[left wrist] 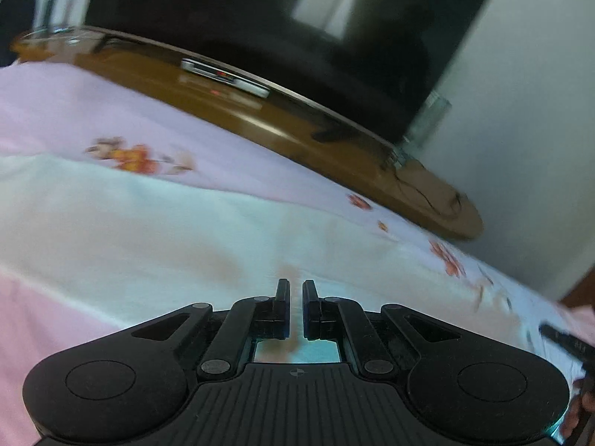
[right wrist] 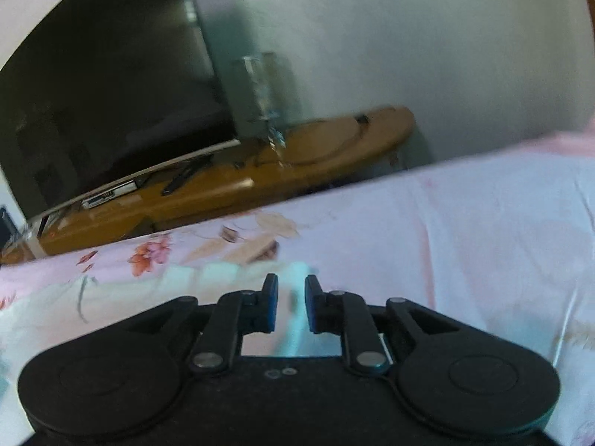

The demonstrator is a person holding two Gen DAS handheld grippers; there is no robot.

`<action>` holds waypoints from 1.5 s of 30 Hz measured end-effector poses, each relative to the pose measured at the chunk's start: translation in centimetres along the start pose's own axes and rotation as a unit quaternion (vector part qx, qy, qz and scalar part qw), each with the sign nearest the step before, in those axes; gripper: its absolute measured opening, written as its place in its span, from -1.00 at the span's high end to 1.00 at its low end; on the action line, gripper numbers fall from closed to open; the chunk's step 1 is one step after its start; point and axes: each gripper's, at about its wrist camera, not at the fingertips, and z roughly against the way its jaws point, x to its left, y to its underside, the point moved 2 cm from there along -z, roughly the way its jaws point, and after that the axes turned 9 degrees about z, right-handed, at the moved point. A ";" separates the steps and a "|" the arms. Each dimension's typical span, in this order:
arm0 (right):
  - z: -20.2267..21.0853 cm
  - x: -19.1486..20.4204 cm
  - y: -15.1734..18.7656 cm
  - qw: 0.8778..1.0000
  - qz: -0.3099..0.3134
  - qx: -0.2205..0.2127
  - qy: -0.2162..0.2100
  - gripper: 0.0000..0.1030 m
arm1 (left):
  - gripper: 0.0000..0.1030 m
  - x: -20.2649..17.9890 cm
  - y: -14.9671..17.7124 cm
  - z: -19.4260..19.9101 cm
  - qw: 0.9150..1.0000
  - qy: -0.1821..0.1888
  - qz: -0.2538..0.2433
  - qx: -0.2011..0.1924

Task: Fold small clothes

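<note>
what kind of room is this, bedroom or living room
Most likely a bedroom, though a living room is possible: the pale garment lies on a pink floral bedsheet, and beyond it a large dark TV stands on a low wooden stand against a plain wall.

Both cameras sit low behind their claws, close over the bed (left wrist: 93,111) and looking forward along the fingers. The left view is rolled so the bed edge slopes down to the right, and the left claw (left wrist: 296,290) fills its lower edge. The right view rolls the other way, behind the right claw (right wrist: 291,290). Both face the same far end: the TV (left wrist: 260,18), the wooden stand (left wrist: 297,133) under it and the wall (left wrist: 520,111).
</note>
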 end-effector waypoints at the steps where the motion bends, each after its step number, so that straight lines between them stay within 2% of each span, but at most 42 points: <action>1: 0.1 0.7 0.0 1.000 0.014 -0.004 0.001 0.66 | 0.92 -1.0 0.3 -0.4 1.000 0.004 -0.018 0.002; 3: -0.2 2.1 -0.1 0.999 0.048 -0.008 0.008 0.64 | 0.92 -3.1 1.2 -1.5 0.998 0.008 -0.057 0.012; 5: -1.4 2.7 0.3 0.997 0.079 0.014 0.024 0.60 | 0.93 -3.9 2.1 -3.1 0.996 -0.008 -0.081 0.034; 6: -2.6 2.5 0.8 0.994 0.088 0.042 0.045 0.61 | 0.93 -3.6 2.3 -3.4 0.996 -0.005 -0.080 0.026; 8: -3.2 1.2 1.1 0.995 0.069 0.046 0.057 0.59 | 0.93 -3.0 1.7 -3.3 0.998 0.002 -0.056 0.036; 10: -2.6 0.0 0.7 0.995 0.050 0.052 0.074 0.53 | 0.93 -3.3 1.1 -2.3 0.998 -0.015 -0.061 0.025; 12: -0.9 0.0 0.5 0.998 0.036 0.034 0.046 0.56 | 0.92 -4.5 1.4 -1.8 0.996 -0.009 -0.083 0.013; 14: 0.7 1.6 0.7 0.999 0.045 0.020 0.016 0.53 | 0.92 -6.1 2.3 -1.9 0.995 0.008 -0.097 0.019; 17: 3.0 5.0 2.1 0.997 0.065 0.024 -0.028 0.55 | 0.92 -8.2 4.2 -1.6 0.991 0.028 -0.129 0.024; 19: 4.3 6.8 3.5 0.995 0.086 0.030 -0.039 0.55 | 0.92 -8.3 5.5 -1.8 0.988 0.024 -0.143 0.044; 22: 5.1 7.2 5.5 0.992 0.112 0.053 -0.011 0.55 | 0.93 -6.7 6.2 -0.7 0.992 0.037 -0.109 0.041; 26: 6.6 5.9 6.1 0.996 0.071 0.043 -0.016 0.53 | 0.92 -4.3 5.8 1.1 0.996 0.039 -0.066 0.046; 30: 7.1 5.3 5.5 0.998 0.048 0.031 -0.018 0.43 | 0.92 -0.1 4.4 4.2 0.999 0.033 -0.009 0.003; 32: 7.8 5.1 5.3 0.999 0.039 0.017 -0.011 0.29 | 0.92 3.0 3.5 5.7 0.999 0.019 0.021 -0.019; 35: 8.5 4.3 4.9 1.000 0.013 0.008 -0.009 0.28 | 0.92 8.4 2.0 7.1 0.997 -0.018 0.073 -0.035; 39: 9.3 3.3 5.1 1.000 -0.012 0.014 0.012 0.24 | 0.92 15.4 -0.5 9.5 0.982 -0.072 0.156 -0.075; 41: 9.8 2.7 5.2 0.999 -0.033 0.021 0.028 0.16 | 0.92 18.8 -1.6 10.2 0.971 -0.077 0.206 -0.088; 44: 11.0 1.9 5.3 0.997 -0.063 0.029 0.047 0.14 | 0.92 24.0 -2.4 10.3 0.942 -0.070 0.316 -0.086; 45: 11.5 1.8 5.3 0.996 -0.067 0.027 0.053 0.12 | 0.92 25.7 -2.4 10.3 0.929 -0.058 0.357 -0.085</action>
